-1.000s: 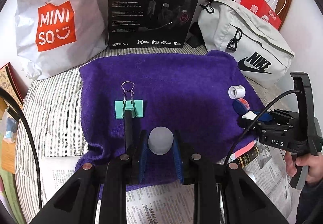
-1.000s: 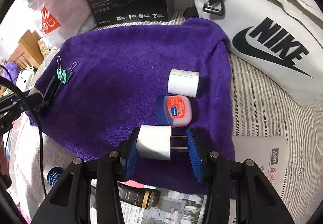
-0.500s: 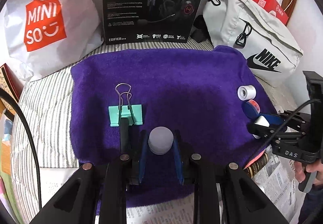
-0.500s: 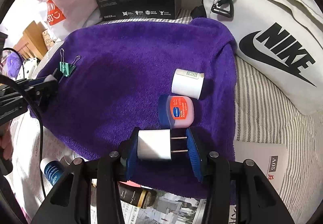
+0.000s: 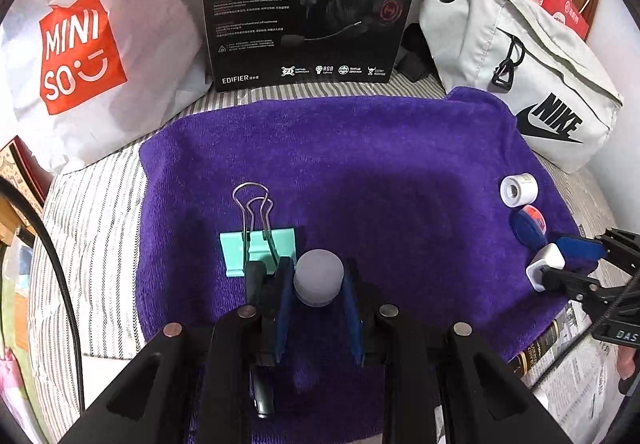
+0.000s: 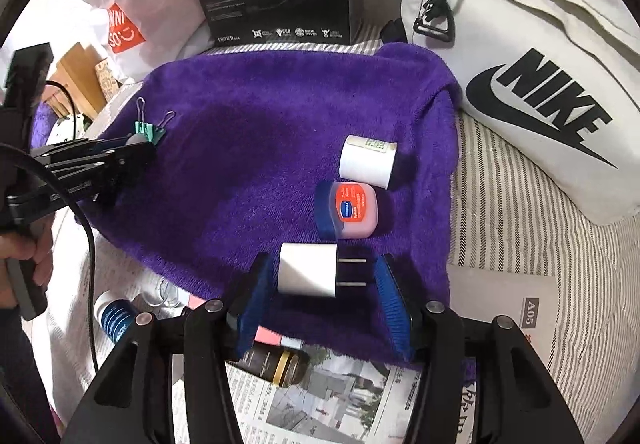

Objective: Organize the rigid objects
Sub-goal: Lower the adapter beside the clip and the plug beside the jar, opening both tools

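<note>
white charger [image 6: 307, 270] between just-opening right gripper [image 6: 322, 298] jaws

Striped bed [image 5: 92, 228] — purple towel [image 5: 360, 164], newspaper [image 6: 340, 396], Nike bag [image 6: 540, 64], headset box [image 5: 312, 4] on it.

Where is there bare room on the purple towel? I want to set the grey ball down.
Free: the towel's middle, between the teal binder clip and the white roll. Crowded: the right edge, with roll, Vaseline jar and white plug.

Headset box [image 5: 316, 0], Miniso bag [image 5: 80, 56], Nike bag [image 5: 532, 84], newspaper [image 6: 320, 396].
</note>
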The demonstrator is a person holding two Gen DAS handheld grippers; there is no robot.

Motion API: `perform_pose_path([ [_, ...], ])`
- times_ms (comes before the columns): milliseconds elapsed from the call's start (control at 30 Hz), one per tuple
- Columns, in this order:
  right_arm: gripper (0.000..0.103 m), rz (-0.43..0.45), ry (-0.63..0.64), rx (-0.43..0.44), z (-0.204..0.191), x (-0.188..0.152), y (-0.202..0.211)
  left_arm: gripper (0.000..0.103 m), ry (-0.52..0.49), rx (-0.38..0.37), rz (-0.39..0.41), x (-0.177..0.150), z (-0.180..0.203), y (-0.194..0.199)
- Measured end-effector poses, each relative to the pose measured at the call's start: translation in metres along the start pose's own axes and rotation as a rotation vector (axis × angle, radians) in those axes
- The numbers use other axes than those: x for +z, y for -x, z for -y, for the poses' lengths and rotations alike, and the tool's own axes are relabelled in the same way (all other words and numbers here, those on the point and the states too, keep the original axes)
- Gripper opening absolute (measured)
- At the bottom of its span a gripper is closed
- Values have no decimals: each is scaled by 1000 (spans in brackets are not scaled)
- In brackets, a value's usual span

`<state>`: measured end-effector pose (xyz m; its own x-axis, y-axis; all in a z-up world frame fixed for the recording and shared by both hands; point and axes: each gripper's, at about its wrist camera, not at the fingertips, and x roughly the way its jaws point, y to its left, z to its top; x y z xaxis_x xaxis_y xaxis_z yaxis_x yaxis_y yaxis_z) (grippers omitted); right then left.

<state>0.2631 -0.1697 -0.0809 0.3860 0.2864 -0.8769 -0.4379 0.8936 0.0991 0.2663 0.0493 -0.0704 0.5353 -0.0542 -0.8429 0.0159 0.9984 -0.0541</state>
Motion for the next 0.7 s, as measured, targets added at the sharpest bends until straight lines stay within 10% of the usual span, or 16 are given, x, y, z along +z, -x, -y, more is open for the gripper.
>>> perform_pose_path([
  [700, 58, 60, -49, 4, 6, -21, 37, 33, -37, 53, -58, -7, 12, -4],
])
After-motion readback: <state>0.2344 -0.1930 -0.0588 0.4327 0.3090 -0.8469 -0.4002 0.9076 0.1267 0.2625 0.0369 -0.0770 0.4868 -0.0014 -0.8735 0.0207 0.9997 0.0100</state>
